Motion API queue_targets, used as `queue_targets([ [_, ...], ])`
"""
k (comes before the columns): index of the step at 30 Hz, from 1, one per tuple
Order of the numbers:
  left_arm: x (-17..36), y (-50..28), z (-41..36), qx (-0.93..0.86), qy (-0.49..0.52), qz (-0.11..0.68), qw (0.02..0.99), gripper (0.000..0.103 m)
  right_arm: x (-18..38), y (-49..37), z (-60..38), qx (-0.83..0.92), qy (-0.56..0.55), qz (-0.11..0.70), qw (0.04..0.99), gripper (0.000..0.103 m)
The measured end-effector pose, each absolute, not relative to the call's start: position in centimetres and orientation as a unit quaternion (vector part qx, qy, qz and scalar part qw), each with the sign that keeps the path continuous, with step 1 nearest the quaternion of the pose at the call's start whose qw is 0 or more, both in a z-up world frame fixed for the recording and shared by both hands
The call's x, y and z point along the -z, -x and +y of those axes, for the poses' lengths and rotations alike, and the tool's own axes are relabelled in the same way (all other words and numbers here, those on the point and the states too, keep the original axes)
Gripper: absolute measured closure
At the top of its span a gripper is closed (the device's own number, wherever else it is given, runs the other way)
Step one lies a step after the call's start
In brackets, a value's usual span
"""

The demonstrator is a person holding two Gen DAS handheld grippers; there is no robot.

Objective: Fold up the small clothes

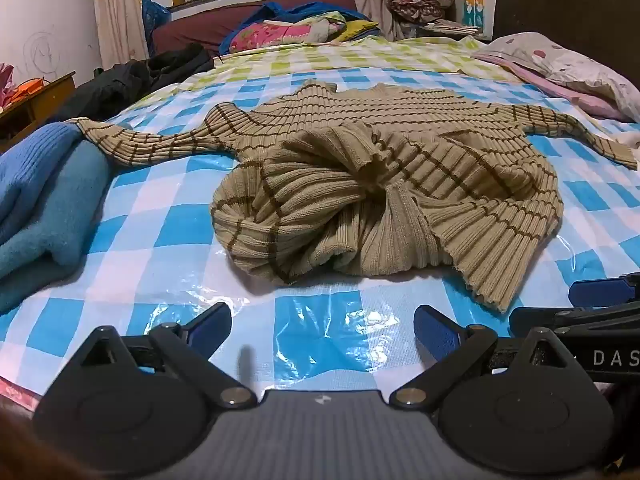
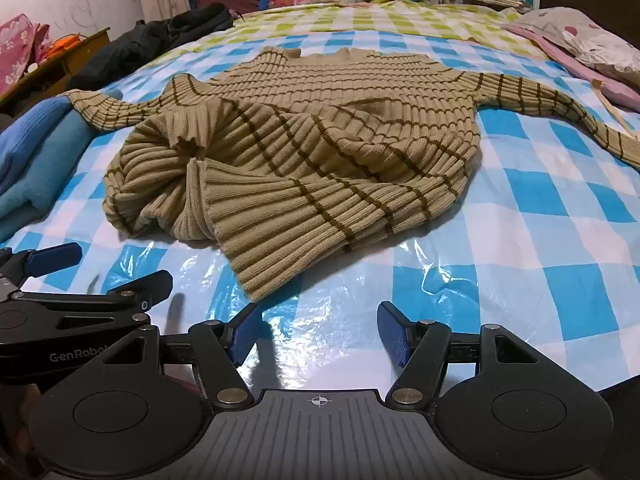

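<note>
Here: one beige striped sweater (image 1: 384,184), crumpled mid-bed (image 1: 168,240).
Nearside of sweater, bare checkered sheet; left tool (image 1: 322,326) and right tool (image 2: 320,330) both spread, empty. Blue knit (image 1: 44,200) touches sweater's left sleeve edge.

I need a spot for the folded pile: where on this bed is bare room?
Bare checked sheet lies right of the striped sweater, and in the near strip before both claws. Crowded left, where blue clothes meet a sleeve.
</note>
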State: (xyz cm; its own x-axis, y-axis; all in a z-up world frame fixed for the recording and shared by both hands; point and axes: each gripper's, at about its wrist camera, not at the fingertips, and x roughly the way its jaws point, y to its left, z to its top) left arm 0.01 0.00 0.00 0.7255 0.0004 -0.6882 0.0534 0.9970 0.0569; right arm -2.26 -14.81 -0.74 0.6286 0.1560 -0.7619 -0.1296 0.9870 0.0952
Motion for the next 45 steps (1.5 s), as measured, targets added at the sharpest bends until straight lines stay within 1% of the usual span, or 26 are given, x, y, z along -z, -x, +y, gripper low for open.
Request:
queue_targets([
  [45, 0.45, 0.04, 0.8, 0.027, 0.013, 0.383, 0.923, 0.001, 0.85, 1.89, -14.68, -0.071, -0.01, 0.426, 0.902, 0.039],
])
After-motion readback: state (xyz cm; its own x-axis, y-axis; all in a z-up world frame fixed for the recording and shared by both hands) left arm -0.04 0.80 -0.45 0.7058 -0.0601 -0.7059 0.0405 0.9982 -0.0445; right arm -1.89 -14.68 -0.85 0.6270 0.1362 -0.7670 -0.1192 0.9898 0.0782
